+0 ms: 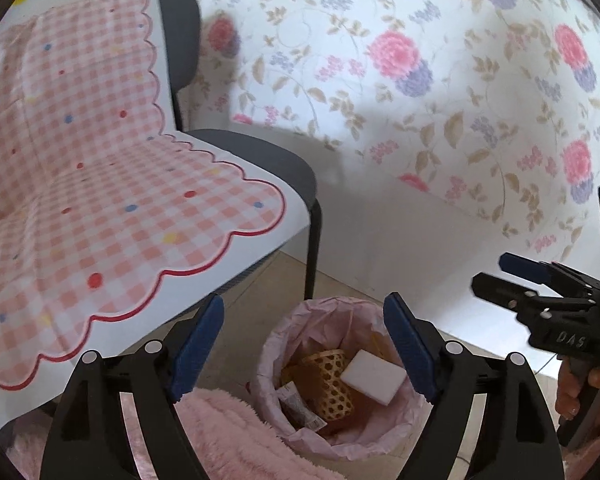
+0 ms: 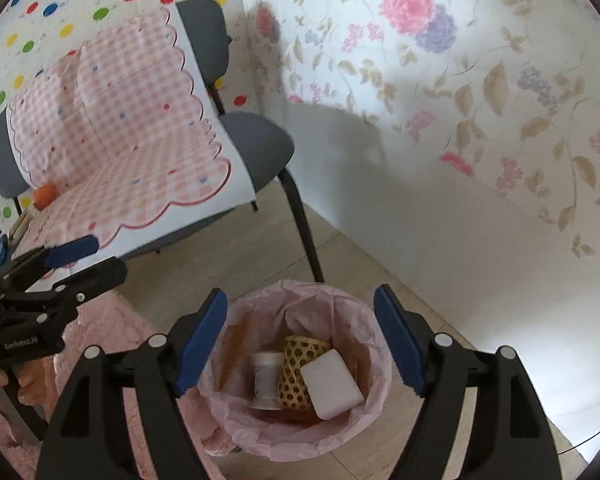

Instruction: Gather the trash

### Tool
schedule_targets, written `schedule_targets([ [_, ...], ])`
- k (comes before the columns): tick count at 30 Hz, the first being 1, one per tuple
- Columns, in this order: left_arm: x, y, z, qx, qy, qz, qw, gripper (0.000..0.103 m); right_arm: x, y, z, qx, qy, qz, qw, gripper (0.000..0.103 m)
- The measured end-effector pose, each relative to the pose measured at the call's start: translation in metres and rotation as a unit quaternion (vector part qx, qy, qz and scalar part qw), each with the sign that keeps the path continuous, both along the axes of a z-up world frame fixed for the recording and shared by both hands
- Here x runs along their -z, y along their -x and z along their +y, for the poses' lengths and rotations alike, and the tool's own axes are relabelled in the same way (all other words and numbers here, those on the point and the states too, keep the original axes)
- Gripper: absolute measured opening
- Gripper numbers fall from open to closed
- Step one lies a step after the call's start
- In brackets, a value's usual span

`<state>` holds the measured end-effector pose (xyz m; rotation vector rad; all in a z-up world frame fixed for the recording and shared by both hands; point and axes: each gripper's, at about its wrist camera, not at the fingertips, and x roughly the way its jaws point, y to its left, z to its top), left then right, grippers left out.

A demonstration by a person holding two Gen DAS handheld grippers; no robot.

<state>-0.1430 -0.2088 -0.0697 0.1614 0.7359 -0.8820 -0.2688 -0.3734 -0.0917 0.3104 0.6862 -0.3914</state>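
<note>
A trash bin with a pink liner [image 1: 284, 340] [image 2: 364, 320] stands on the floor below both grippers. Inside lie a white block [image 1: 374, 378] [image 2: 332, 384], a woven yellow cup [image 1: 332, 384] [image 2: 296, 372], a small packet [image 1: 300, 408] and a blurred white cylinder [image 2: 266, 376]. My left gripper [image 1: 304, 356] is open and empty above the bin; it also shows in the right wrist view [image 2: 86, 258]. My right gripper [image 2: 300, 344] is open and empty above the bin; it also shows in the left wrist view [image 1: 488, 272].
A grey chair [image 1: 260, 160] [image 2: 256, 140] draped with a pink checked cloth [image 1: 100, 200] [image 2: 120, 132] stands left of the bin. An orange ball [image 2: 44, 196] lies on the seat. A fluffy pink rug [image 1: 228, 432] [image 2: 100, 320] borders the bin. Floral wall behind.
</note>
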Motion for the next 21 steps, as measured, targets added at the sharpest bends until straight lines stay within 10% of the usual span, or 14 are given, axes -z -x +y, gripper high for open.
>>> schedule_targets([
  [12,-0.035,-0.004,0.074,-0.085,0.006,0.0,0.9964,0.088,-0.046,-0.005,0.041,-0.051,0.015,-0.036,0.998,0.085],
  [21,-0.065,0.0,0.159,-0.21,-0.043,-0.011,0.9767,0.092,-0.079,-0.033,0.095,-0.123,0.031,-0.051,0.991,0.097],
])
